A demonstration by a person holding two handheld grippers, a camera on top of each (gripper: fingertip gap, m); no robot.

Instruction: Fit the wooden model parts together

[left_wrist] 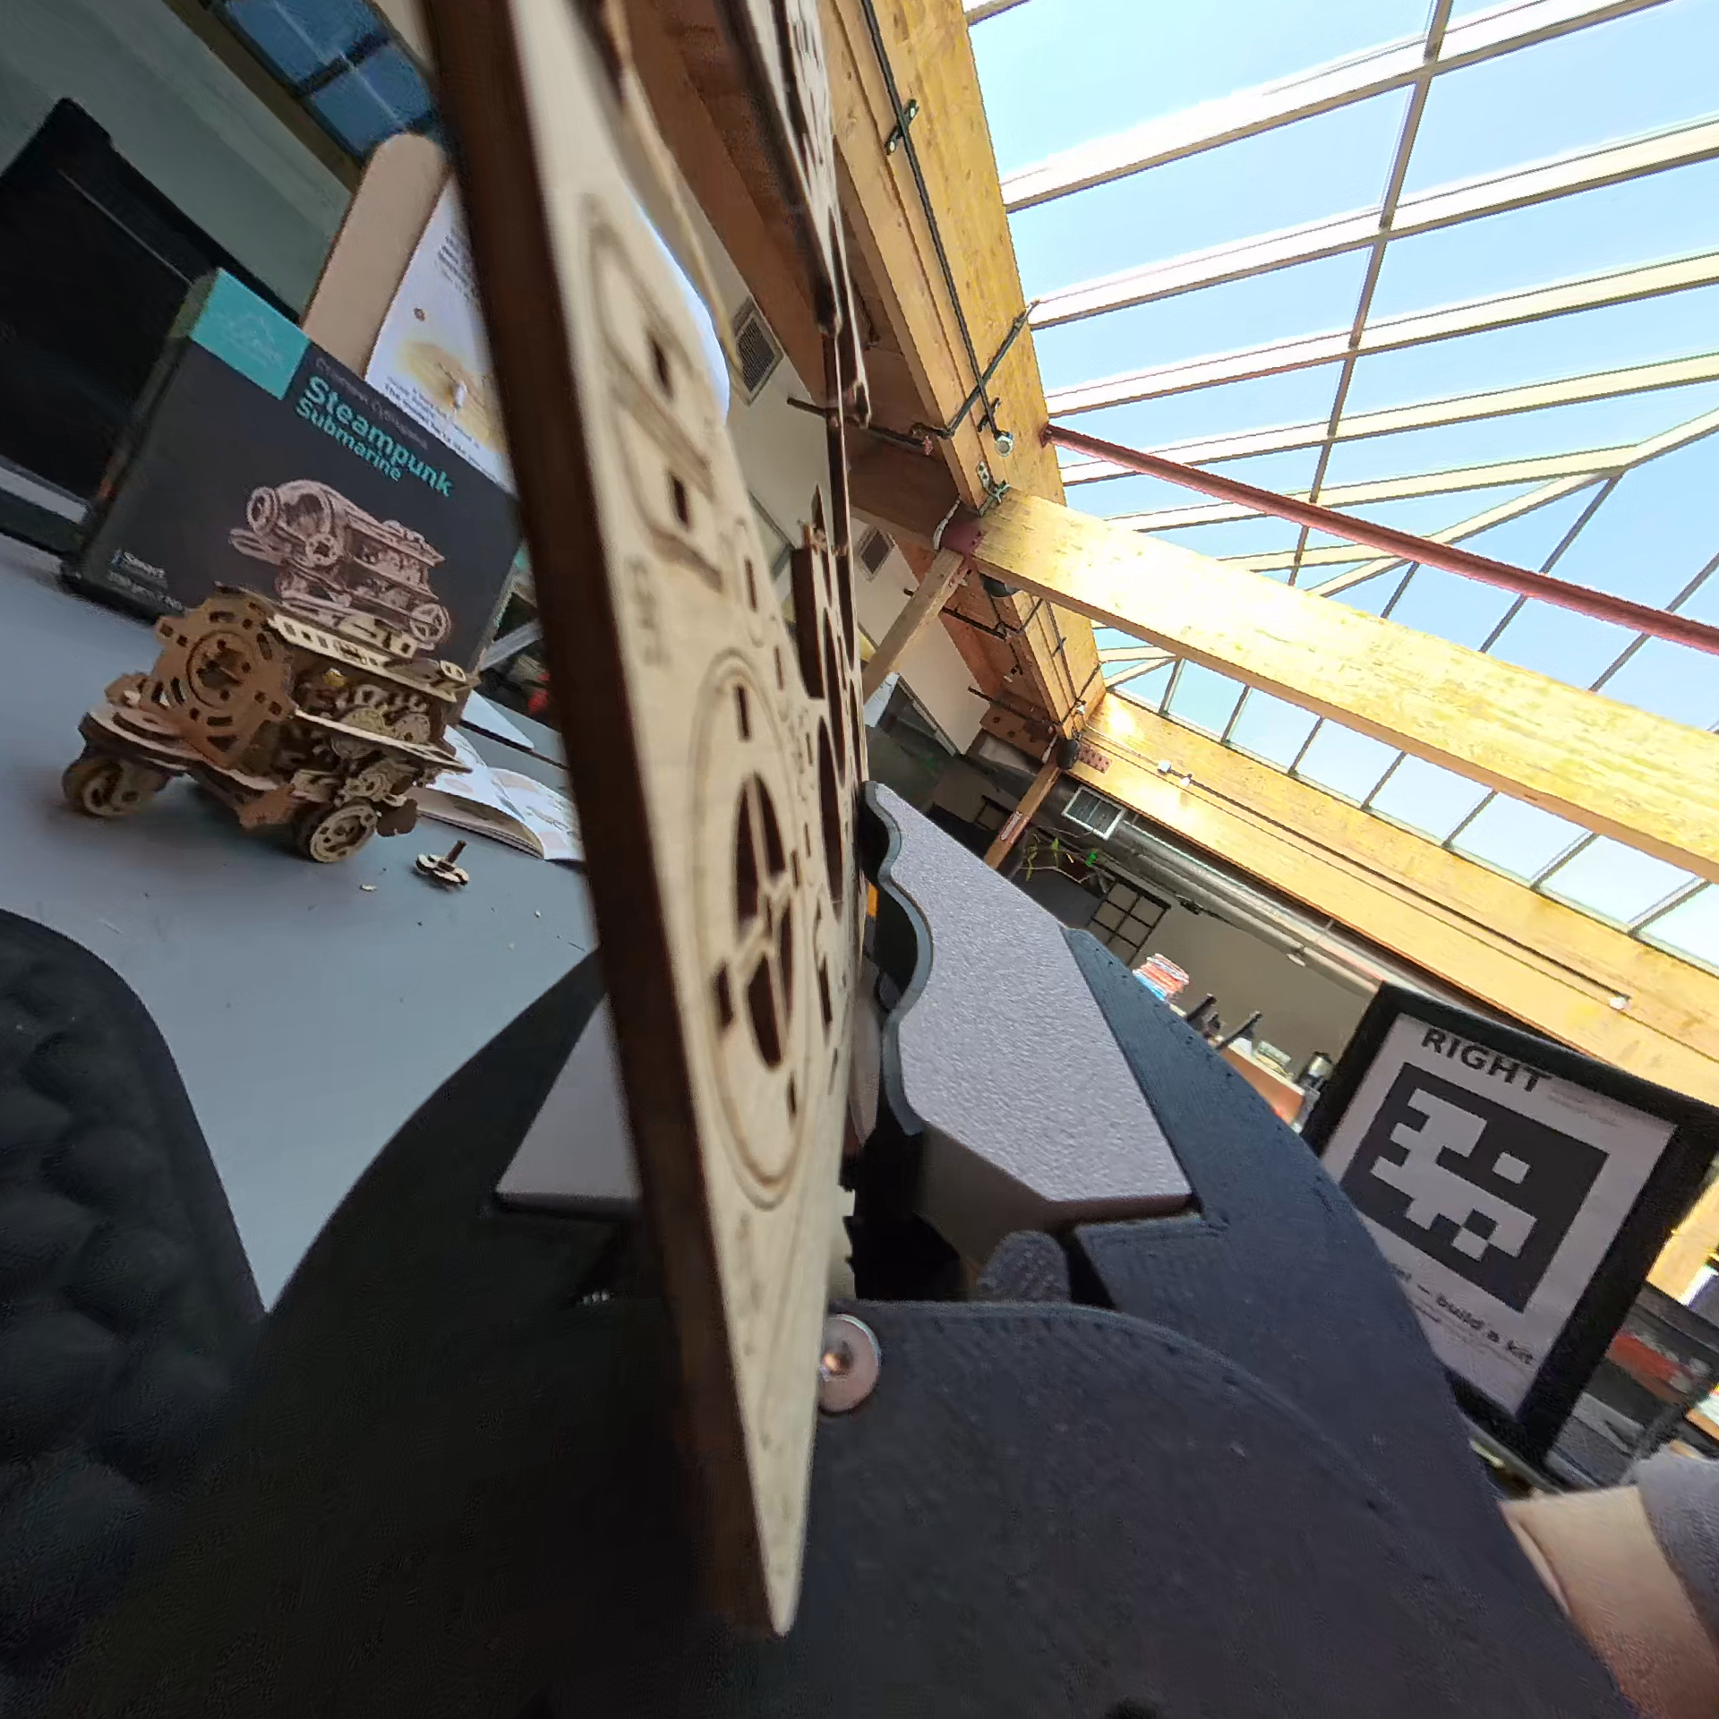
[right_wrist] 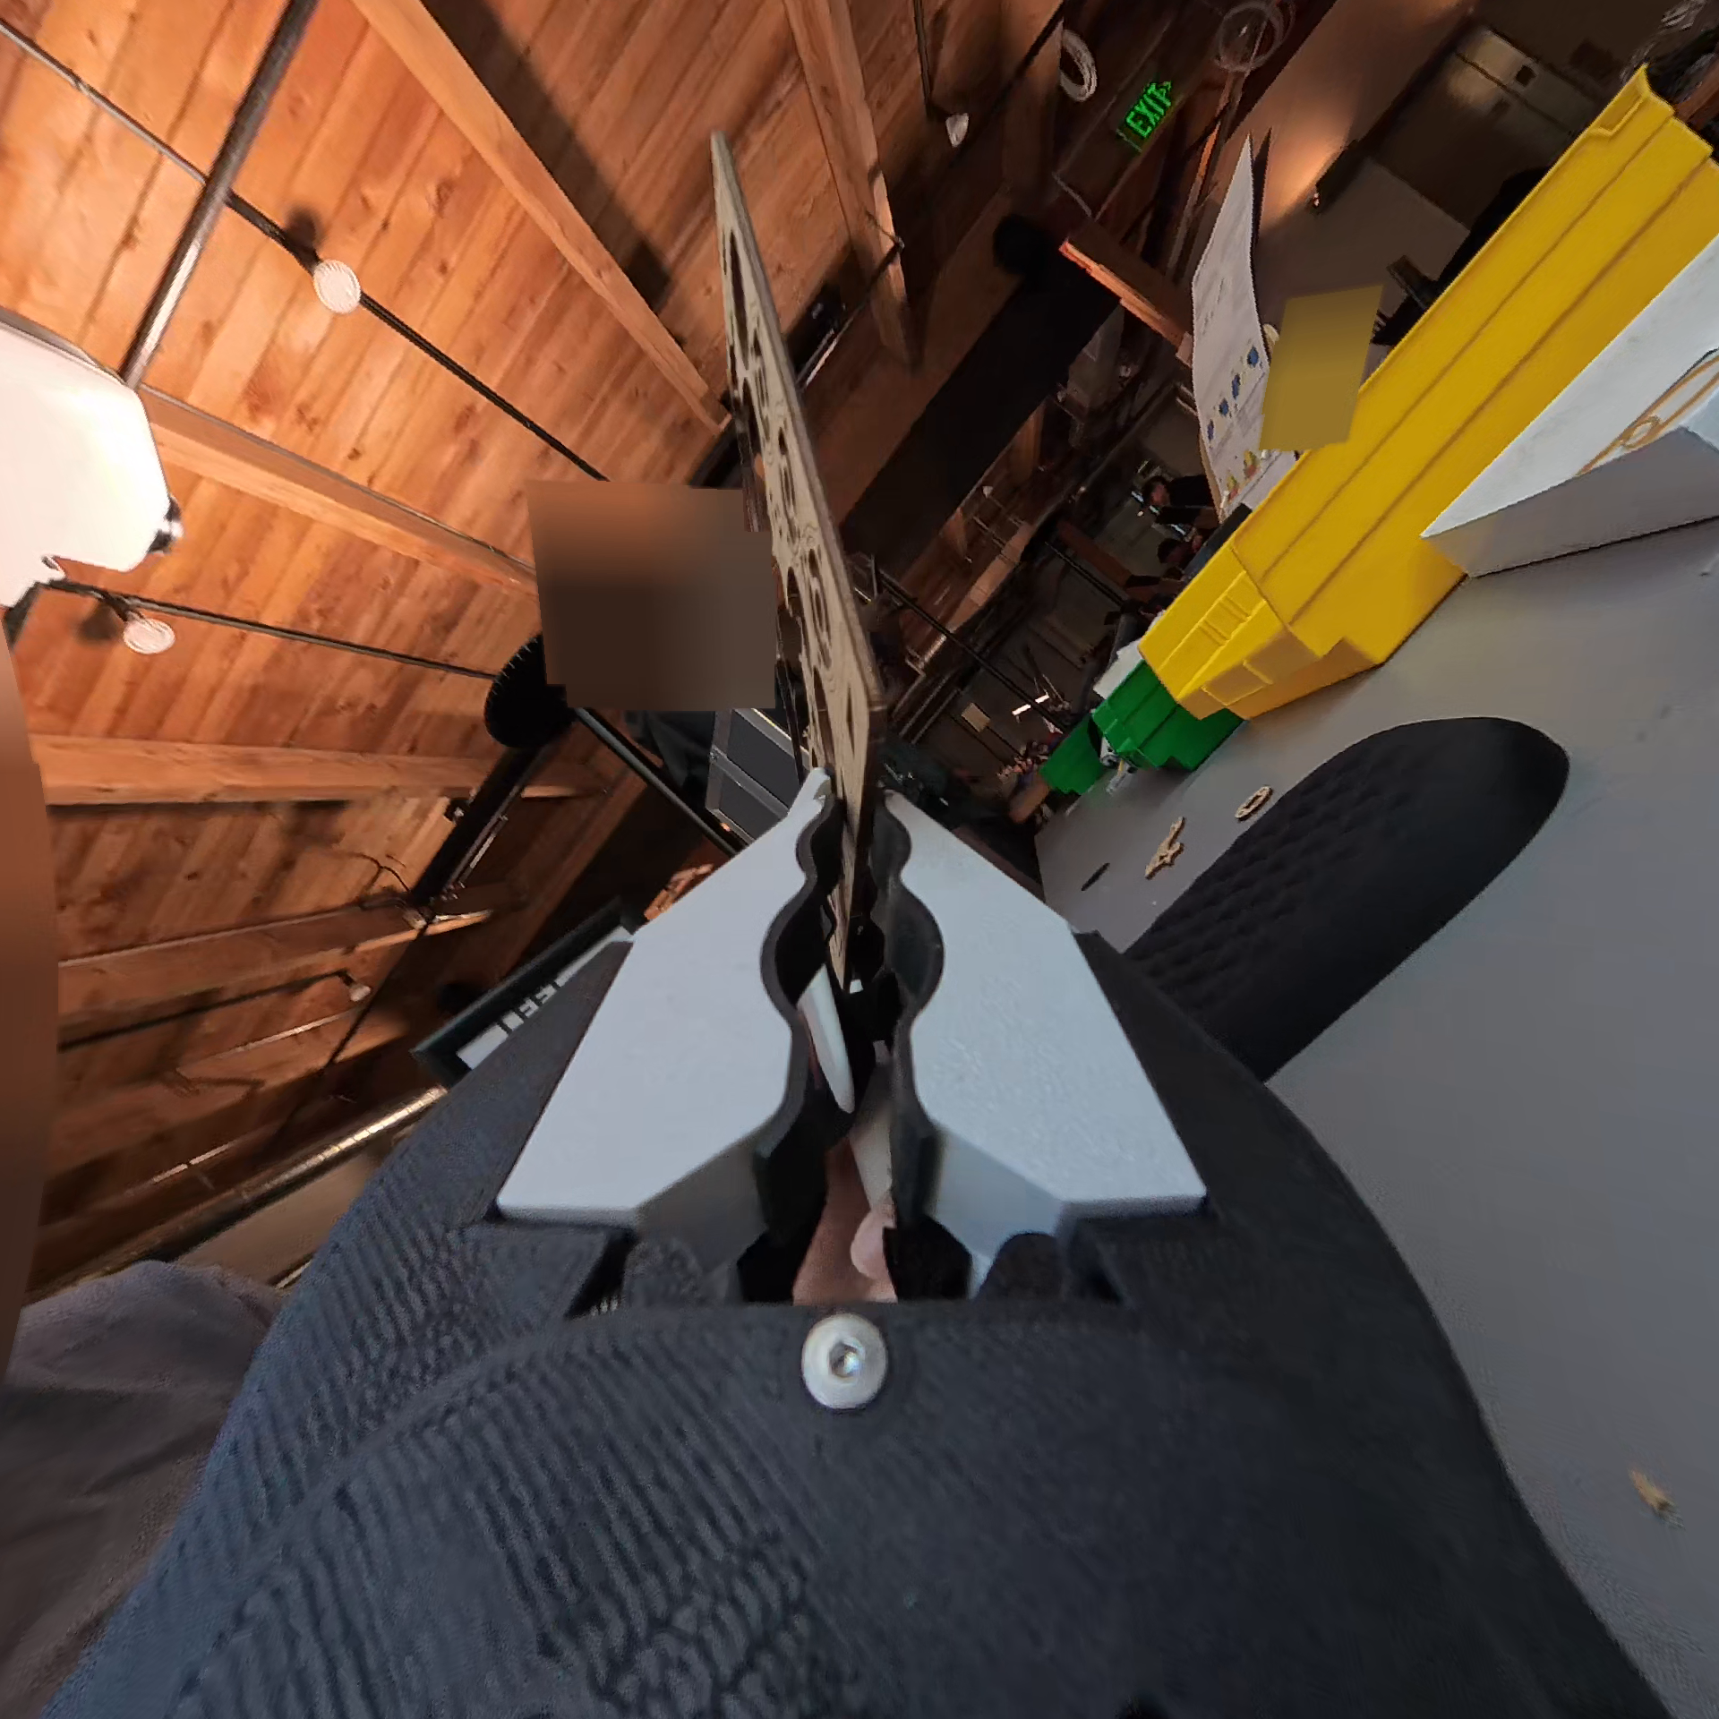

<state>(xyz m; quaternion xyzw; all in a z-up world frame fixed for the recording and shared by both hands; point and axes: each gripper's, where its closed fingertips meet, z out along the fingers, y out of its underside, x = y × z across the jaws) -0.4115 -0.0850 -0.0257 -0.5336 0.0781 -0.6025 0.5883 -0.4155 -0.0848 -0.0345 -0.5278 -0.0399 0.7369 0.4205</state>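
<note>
The flat, pale laser-cut plywood parts sheet (left_wrist: pixel 707 744) (right_wrist: pixel 809 558) stands on edge, right of the assembled wooden wheeled model (left_wrist: pixel 270 726).

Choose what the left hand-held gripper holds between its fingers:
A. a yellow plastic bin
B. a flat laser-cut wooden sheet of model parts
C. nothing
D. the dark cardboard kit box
B: in the left wrist view, the flat laser-cut wooden sheet stands edge-on between the grey fingers of the left hand-held gripper, which is shut on it.
</note>
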